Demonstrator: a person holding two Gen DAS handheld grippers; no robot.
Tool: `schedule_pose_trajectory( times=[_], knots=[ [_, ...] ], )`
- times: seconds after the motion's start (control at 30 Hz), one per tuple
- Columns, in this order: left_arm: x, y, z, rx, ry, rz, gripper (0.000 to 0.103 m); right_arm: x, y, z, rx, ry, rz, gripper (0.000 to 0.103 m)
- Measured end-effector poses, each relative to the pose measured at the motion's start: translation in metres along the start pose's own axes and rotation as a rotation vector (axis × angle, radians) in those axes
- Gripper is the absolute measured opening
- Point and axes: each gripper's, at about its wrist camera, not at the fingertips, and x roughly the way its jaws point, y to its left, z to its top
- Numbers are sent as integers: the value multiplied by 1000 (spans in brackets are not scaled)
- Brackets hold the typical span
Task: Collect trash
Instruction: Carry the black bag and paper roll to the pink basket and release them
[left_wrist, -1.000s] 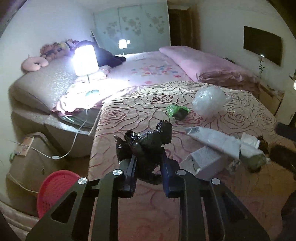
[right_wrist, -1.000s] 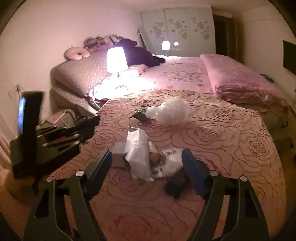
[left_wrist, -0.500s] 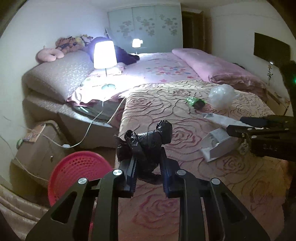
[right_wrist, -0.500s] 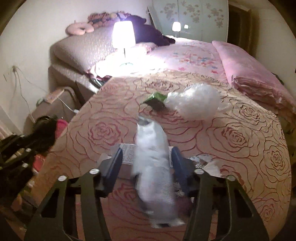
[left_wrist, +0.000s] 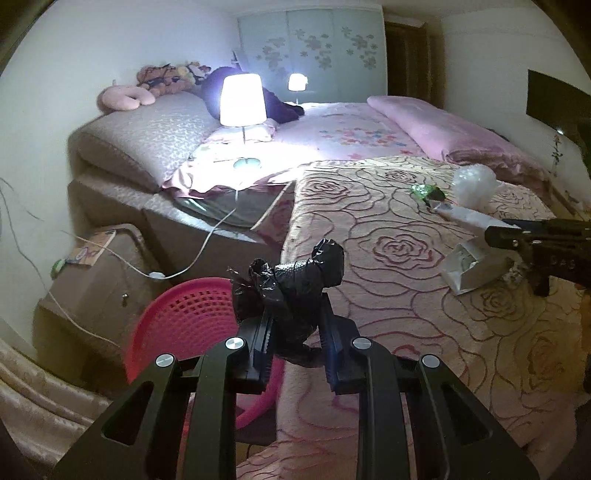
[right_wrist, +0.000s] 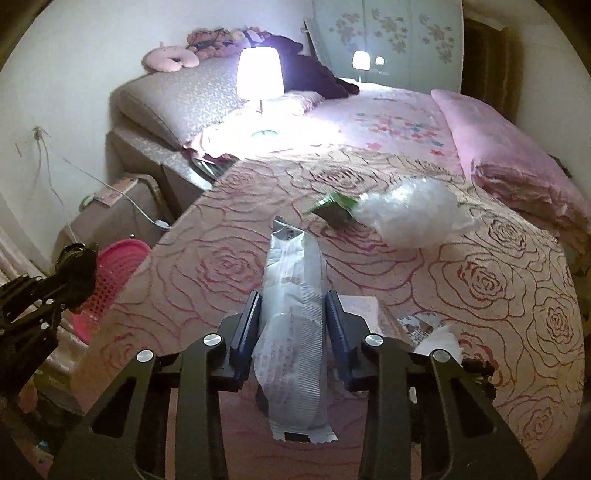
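- Trash is in both my grips: my left gripper (left_wrist: 295, 332) clamps a crumpled black bag (left_wrist: 291, 284), tilted down above the pink basket (left_wrist: 188, 314).
- My right gripper (right_wrist: 293, 325), angled down over the rose bedspread (right_wrist: 480, 295), has just closed its jaws on a white wrapper (right_wrist: 295, 317).

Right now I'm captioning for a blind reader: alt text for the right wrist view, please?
The right gripper is shut on a white wrapper above a rose-patterned bedspread. Beyond lie a green packet and clear plastic; a pink basket sits left.
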Motion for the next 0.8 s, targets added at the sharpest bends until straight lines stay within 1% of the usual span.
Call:
schedule_pose_trajectory(
  times=[0.23, 0.57, 0.8],
  knots=[
    [-4, 22, -4, -29, 12, 40, 21, -8, 28, 1, -38, -18, 46, 35],
    [-11, 68, -17, -91, 40, 108, 21, 5, 79, 0, -108, 8, 119, 35],
    [2, 88, -29, -140, 67, 114, 21, 20, 122, 2, -168, 30, 171, 35]
  ],
)
